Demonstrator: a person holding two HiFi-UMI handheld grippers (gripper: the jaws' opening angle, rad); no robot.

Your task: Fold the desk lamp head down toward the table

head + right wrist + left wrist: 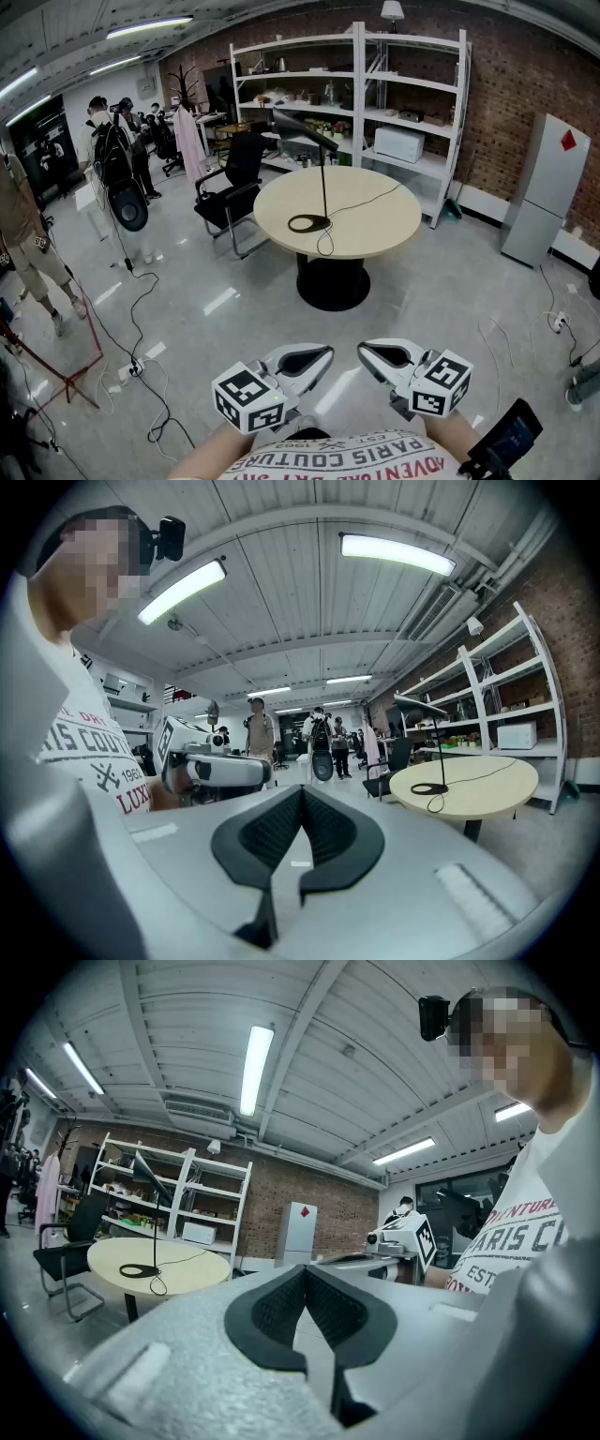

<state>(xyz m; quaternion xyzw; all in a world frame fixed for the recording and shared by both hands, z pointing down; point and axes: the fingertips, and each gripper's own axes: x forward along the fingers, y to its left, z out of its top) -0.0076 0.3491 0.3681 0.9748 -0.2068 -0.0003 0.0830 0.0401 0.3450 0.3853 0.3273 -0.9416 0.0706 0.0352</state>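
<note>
A black desk lamp stands on the round beige table (375, 230) across the room. Its ring base (307, 223) lies on the tabletop, and a thin pole rises to the slanted head (305, 129). My left gripper (328, 352) and right gripper (362, 349) hang close to my body, far from the table. Their tips point toward each other, both shut, with nothing held. In the left gripper view the lamp (153, 1227) is far off at the left, beyond the shut left gripper (305, 1272). The right gripper view has the lamp (436, 752) at the right, past the shut right gripper (302, 792).
A black office chair (234, 183) stands left of the table, with white shelving (375, 84) behind it. A grey cabinet (546, 187) is at the right wall. Several people (117, 150) stand at the left. Cables (141, 309) run over the floor.
</note>
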